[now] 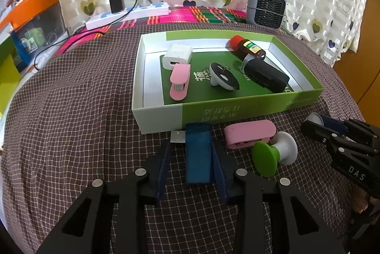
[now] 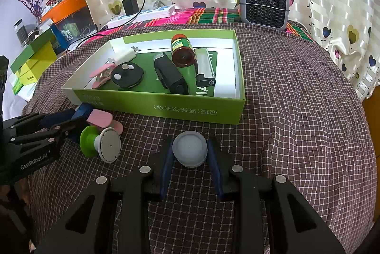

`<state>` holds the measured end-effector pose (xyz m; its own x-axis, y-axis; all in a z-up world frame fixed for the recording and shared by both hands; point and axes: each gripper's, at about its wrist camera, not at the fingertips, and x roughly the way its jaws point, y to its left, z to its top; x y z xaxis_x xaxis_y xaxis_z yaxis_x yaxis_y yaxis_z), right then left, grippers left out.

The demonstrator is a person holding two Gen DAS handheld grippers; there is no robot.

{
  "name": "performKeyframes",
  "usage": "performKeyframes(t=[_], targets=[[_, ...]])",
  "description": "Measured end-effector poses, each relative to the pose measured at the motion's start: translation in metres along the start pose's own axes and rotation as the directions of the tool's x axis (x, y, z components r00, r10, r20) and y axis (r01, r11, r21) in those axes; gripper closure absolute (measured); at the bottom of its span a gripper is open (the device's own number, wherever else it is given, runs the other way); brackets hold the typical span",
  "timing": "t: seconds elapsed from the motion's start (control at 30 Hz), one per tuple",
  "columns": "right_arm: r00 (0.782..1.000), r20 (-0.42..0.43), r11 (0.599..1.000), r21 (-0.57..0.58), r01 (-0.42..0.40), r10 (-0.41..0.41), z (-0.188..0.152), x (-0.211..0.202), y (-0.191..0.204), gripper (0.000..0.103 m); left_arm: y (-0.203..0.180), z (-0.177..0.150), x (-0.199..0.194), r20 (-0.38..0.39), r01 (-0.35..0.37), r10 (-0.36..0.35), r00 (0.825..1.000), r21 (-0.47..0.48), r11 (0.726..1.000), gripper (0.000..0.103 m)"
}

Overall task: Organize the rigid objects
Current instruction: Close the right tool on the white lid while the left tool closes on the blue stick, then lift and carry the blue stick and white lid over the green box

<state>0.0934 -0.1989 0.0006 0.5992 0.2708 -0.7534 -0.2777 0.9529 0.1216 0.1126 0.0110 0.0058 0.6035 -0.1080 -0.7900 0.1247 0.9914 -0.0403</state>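
A blue USB stick (image 1: 198, 154) lies on the checked cloth between the fingers of my left gripper (image 1: 192, 144). The right finger is against it, but cloth shows between it and the left finger, so the gripper is open. My right gripper (image 2: 190, 142) is shut on a round grey cap (image 2: 189, 151), and this gripper (image 1: 318, 122) also shows at the right of the left wrist view. A pink case (image 1: 249, 135) and a green-and-white knob (image 1: 273, 156) lie between the two grippers. Just behind them stands the green-and-white box (image 1: 161, 118).
The box holds a white charger (image 1: 178, 55), a pink clip (image 1: 179, 81), a black-and-white disc (image 1: 223, 79), a red-capped brown bottle (image 1: 249, 46) and a black case (image 1: 266, 75). Behind it are a grey fan heater (image 2: 264, 3) and a power strip (image 1: 128, 14). Boxes are stacked at the left (image 2: 33, 56).
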Motion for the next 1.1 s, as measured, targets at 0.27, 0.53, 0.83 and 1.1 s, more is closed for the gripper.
performKeyframes(t=[0.27, 0.53, 0.83, 1.1], targets=[[1.000, 0.000, 1.000, 0.000, -0.001, 0.001, 0.0001, 0.0001, -0.0001, 0.073, 0.0003, -0.0007, -0.0016, 0.001, 0.008, -0.008, 1.000, -0.004, 1.000, 0.070], [1.000, 0.000, 1.000, 0.000, 0.000, 0.000, 0.0003, -0.0001, -0.0003, 0.073, 0.0002, -0.0025, -0.0051, 0.004, 0.014, -0.014, 1.000, -0.009, 1.000, 0.070], [1.000, 0.000, 1.000, -0.002, 0.002, -0.002, 0.0001, -0.0002, 0.0007, 0.073, 0.0001, -0.0032, -0.0063, 0.006, 0.014, -0.014, 1.000, -0.012, 1.000, 0.070], [1.000, -0.001, 1.000, -0.004, 0.005, -0.005, 0.0002, -0.0001, 0.0010, 0.073, 0.0028, -0.0033, -0.0076, 0.004, 0.017, -0.017, 1.000, -0.021, 1.000, 0.070]])
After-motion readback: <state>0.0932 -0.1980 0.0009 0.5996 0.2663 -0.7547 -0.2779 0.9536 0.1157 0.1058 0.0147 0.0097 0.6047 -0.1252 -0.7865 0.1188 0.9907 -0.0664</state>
